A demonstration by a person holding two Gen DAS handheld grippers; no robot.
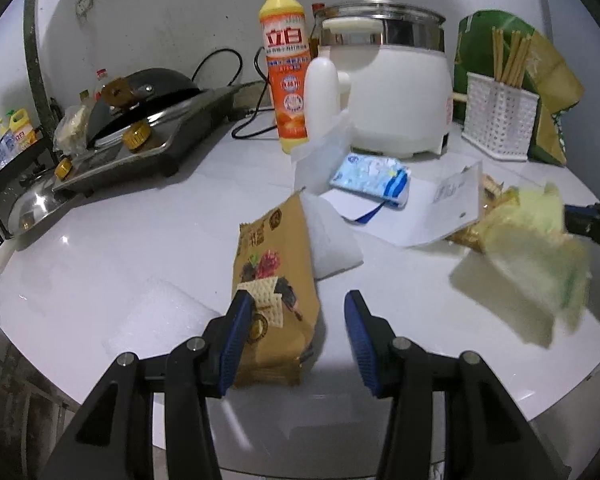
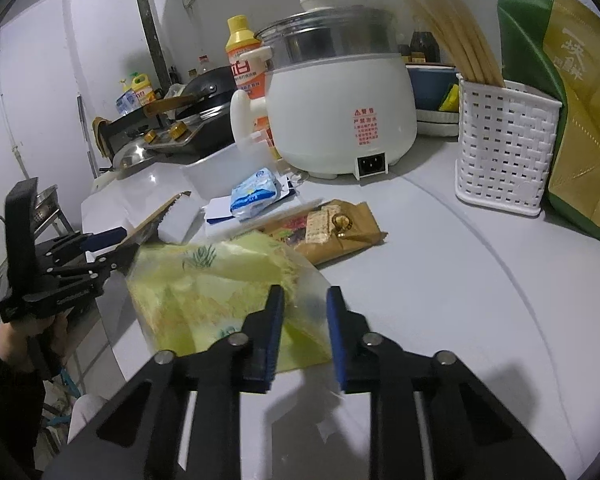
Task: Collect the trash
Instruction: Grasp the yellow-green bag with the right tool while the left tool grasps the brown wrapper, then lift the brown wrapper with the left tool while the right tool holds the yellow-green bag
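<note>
A brown biscuit wrapper (image 1: 274, 280) lies between the fingers of my left gripper (image 1: 298, 296). Its left side touches the left pad, and bare table shows between it and the right pad. From the right wrist view, my left gripper (image 2: 116, 246) shows at the left with that wrapper's serrated edge (image 2: 160, 218). My right gripper (image 2: 306, 291) is shut on a fold of a yellow-green plastic bag (image 2: 212, 284), which looks blurred (image 1: 540, 256) in the left wrist view. A second brown wrapper (image 2: 332, 228) lies beyond the bag, beside white paper (image 1: 432, 208).
A tissue pack (image 1: 370, 178) and white foam pieces (image 1: 332, 240) lie mid-table. Behind stand a white electric pot (image 1: 396, 92), a dish soap bottle (image 1: 286, 68), a chopstick basket (image 2: 504, 144) and a green-gold bag (image 2: 580, 100). A gas stove with a wok (image 1: 140, 112) sits left.
</note>
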